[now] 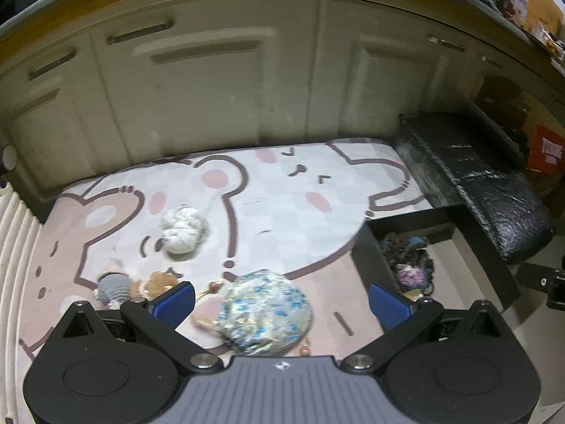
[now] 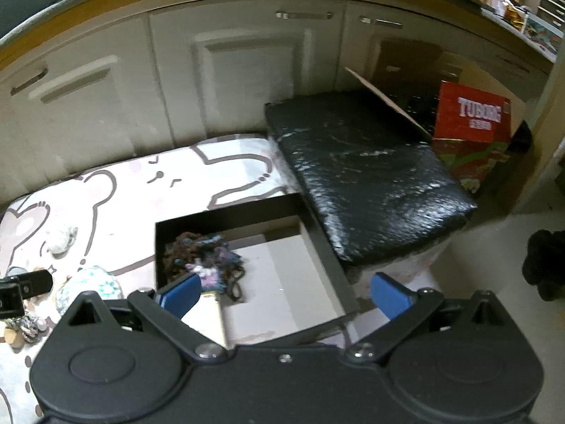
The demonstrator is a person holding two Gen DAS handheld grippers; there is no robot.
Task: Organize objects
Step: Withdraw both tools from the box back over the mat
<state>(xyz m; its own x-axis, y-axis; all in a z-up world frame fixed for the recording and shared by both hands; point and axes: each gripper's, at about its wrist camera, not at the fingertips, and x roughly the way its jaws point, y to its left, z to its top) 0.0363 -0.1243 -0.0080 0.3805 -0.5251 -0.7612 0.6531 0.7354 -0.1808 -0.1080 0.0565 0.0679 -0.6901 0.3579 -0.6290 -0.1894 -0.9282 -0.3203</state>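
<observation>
Between my left gripper's (image 1: 280, 304) blue pads sits a round floral pouch (image 1: 265, 312), pale with blue and yellow blossoms, puffy and gathered like a little cap. It lies on the cartoon-bear mat (image 1: 282, 190). My left jaws stand wide apart, tilted down over it, and neither pad touches the fabric. Farther along the mat rests a whitish fluffy ball (image 1: 183, 229), and near my left pad lie a grey knitted piece (image 1: 113, 284) and a small brown toy (image 1: 157, 282), both blurred.

My right gripper (image 2: 284, 298) hangs angled down over the black-walled box (image 2: 317, 222), its jaws spread as wide as they go and holding nothing. A dark tangle of yarn-like things (image 2: 204, 258) lies in the box's left part. Just beside the box stands a black padded stool (image 2: 363, 169), with a red carton (image 2: 473, 120) behind it.
</observation>
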